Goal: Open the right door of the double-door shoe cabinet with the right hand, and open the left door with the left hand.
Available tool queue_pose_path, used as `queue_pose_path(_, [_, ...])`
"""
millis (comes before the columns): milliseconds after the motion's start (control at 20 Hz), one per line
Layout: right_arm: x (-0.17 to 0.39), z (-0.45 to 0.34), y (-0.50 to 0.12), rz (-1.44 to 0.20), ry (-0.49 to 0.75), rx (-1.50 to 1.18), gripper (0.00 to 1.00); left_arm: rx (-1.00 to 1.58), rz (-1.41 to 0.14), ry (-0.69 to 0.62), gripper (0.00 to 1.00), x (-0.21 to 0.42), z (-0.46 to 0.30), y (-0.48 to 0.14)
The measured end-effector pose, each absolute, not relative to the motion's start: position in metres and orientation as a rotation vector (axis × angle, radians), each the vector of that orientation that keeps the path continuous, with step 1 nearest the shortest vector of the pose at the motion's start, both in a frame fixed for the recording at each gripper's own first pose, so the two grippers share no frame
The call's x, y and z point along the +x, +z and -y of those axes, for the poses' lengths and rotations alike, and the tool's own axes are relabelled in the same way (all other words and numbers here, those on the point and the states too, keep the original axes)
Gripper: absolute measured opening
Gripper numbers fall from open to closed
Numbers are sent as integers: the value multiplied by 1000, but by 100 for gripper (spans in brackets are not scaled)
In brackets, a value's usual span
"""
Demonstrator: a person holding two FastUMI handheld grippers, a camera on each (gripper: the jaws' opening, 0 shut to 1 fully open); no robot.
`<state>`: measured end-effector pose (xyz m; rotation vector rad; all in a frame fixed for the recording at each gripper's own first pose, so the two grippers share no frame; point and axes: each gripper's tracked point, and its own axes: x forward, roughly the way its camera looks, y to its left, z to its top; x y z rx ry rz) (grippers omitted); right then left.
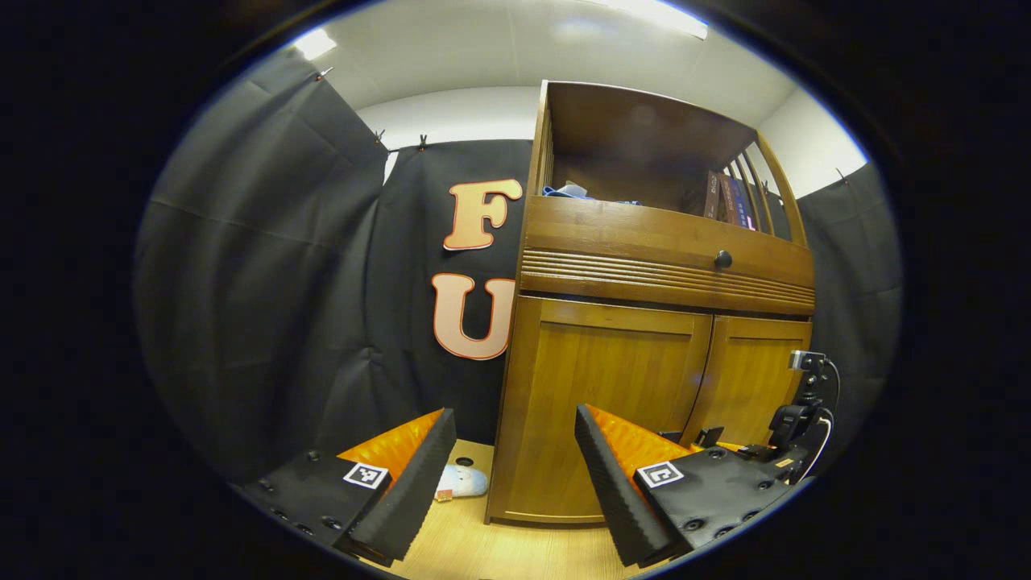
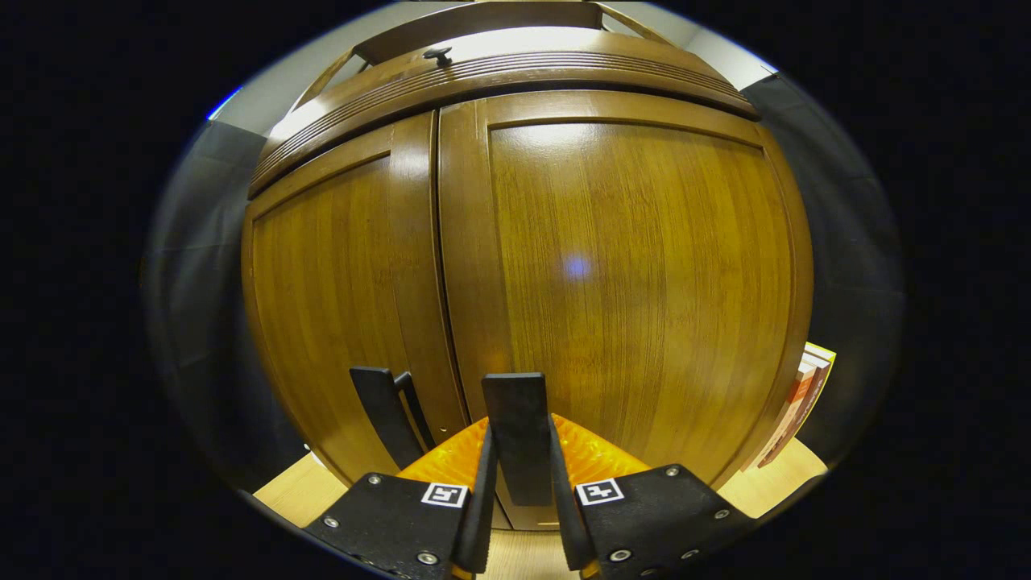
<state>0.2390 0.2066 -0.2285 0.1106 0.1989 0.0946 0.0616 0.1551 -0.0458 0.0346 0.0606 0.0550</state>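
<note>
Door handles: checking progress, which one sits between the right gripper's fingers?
The right door's handle, right of the seam; the left door's handle stands free beside it.

Right gripper [image 2: 519, 483]: fingers closed on the right door handle [image 2: 518, 435] — a flat upright tab gripped on both sides.
Right door [image 2: 628, 274]: flush with the cabinet front.
Left door [image 2: 338, 282]: flush — its left door handle [image 2: 385, 415] stands free beside the seam.
Books [image 2: 797, 407]: leaning at the cabinet's right edge.
Floor [image 2: 298, 487]: light wood.
</note>
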Motion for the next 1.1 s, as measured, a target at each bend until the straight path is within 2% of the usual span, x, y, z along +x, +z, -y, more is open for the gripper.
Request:
queue_pose_path(50, [238,-206,-229,-202,92,109,34,32,-61,59,94,58,-157,-45])
queue_pose_path(200, [228,-204,-228,-202,81,100,29,22,-56,69,99,47,-164,-41])
queue_pose_path(400, [204,-198,-228,-209,74,84,25,7,-42,82,94,34,-171,-33])
queue_pose_path(500, [191,-194,-227,-209,76,84,25,-2,-37,84,94,24,-174,-32])
queue_pose_path(600, [178,-191,-226,-209,76,88,25,-5,-34,81,99,16,-174,-30])
queue_pose_path(750, [165,-184,-225,-212,69,75,25,2,-27,75,99,4,-173,-26])
queue_pose_path(800, [162,-182,-226,-214,67,73,30,1,-25,72,96,0,-173,-23])
queue_pose_path(850, [157,-180,-227,-215,66,72,25,0,-22,70,94,-3,-171,-21])
queue_pose_path(1100, [143,-173,-228,-217,65,75,23,2,-18,65,94,-19,-173,-18])
